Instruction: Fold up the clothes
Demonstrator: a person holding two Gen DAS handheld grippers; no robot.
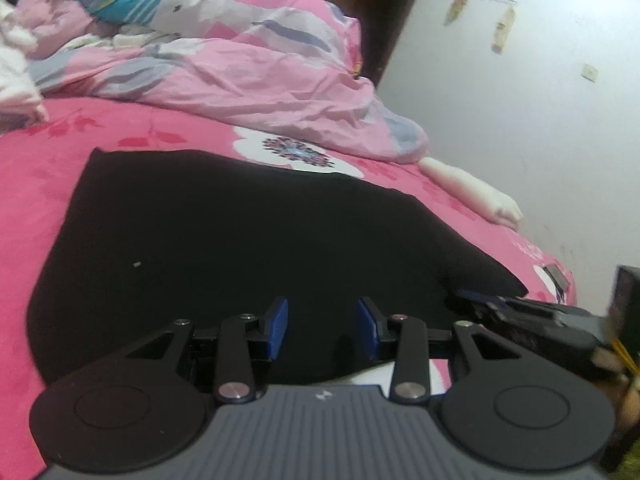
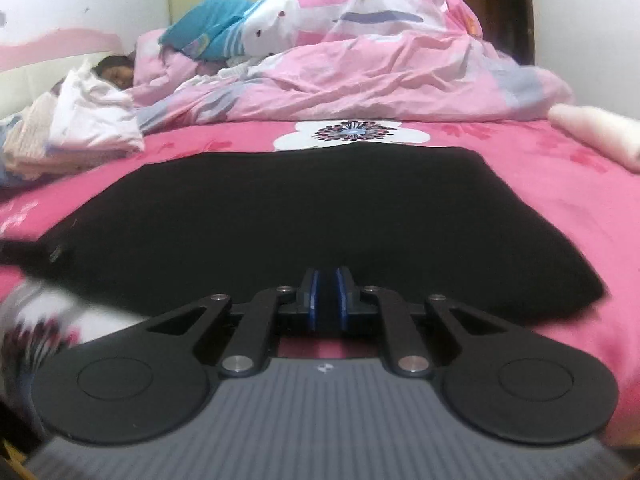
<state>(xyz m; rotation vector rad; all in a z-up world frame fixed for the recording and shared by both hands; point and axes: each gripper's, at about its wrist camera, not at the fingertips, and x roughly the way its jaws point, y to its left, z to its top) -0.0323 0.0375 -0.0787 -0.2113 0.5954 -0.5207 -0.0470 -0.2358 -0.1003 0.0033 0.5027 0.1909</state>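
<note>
black garment point(image 2: 304, 216) | lies flat on the pink bed point(image 2: 540, 168) | left gripper point(image 1: 322, 330) jaws apart, empty, over near hem | right gripper point(image 2: 325, 300) jaws nearly closed, grip unclear | step: taking hold of near edge | next: both grip, fold away

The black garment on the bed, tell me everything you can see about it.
The black garment is plain dark cloth, soft and matte, spread flat and smooth on the pink bedsheet. Its edges look straight, as if already folded. A pale speck sits on it. The left gripper stands open over its near edge; the right gripper is nearly shut at that edge.
</note>
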